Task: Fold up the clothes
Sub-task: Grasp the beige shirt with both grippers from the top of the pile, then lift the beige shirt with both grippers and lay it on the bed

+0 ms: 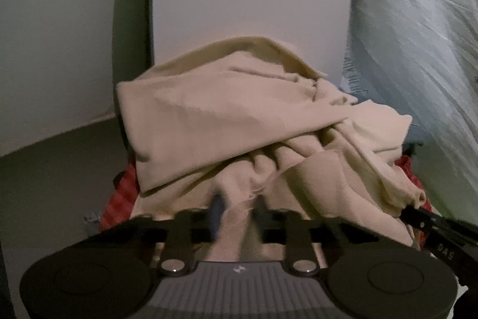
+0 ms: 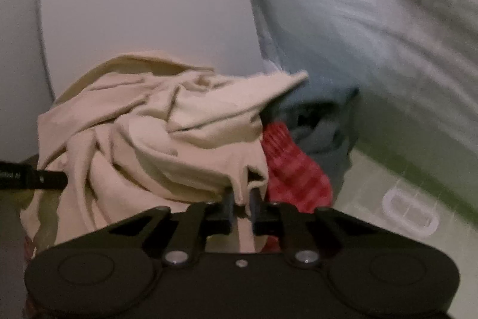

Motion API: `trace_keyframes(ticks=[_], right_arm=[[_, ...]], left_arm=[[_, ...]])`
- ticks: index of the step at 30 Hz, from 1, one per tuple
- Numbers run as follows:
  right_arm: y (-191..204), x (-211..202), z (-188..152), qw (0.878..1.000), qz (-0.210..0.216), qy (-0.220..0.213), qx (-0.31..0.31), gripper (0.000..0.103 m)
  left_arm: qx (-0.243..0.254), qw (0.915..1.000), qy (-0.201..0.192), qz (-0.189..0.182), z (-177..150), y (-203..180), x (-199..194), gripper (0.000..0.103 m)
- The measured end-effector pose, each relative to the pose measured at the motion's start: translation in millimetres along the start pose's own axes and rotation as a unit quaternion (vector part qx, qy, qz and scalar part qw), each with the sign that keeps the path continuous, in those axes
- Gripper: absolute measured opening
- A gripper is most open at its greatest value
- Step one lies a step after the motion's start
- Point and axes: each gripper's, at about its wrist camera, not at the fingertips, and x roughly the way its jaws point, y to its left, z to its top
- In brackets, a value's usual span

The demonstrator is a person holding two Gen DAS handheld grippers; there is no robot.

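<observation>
A crumpled beige garment [image 1: 227, 115] lies bunched in a heap in front of both grippers; it also shows in the right wrist view [image 2: 155, 127]. My left gripper [image 1: 239, 205] is shut on a fold of its near edge. My right gripper [image 2: 241, 199] is shut on another fold of the same garment. The right gripper shows at the right edge of the left wrist view [image 1: 418, 213], and the left gripper's finger shows at the left edge of the right wrist view [image 2: 50, 180]. Both hold the cloth low over the pile.
A red checked cloth [image 2: 292, 166] lies under and right of the beige garment, also visible in the left view [image 1: 119, 199]. A dark blue-grey garment [image 2: 325, 127] sits behind it. A pale blue bedsheet [image 2: 373, 35] rises on the right. A white plastic piece [image 2: 410, 214] lies on the floor.
</observation>
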Motion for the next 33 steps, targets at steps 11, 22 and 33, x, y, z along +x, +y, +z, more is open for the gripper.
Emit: trace_keyframes(ticks=[11, 22, 33], right_arm=[[-6.7, -100.7, -2.7, 0.993, -0.075, -0.092, 0.009, 0.008], [-47.4, -234.7, -58.9, 0.977, -0.177, -0.11, 0.051, 0.008], [-157.6, -424.4, -187.7, 0.94, -0.316, -0.053, 0.114, 0.008]], left_arm=[[0.01, 0.998, -0.05, -0.036, -16.4, -18.6, -88.1, 0.009], [0.059, 0.9869, -0.031, -0.147, -83.3, -86.5, -186.7, 0.008], [0.162, 0.9466, 0.087, -0.264, -245.9, -216.7, -278.0, 0.009]])
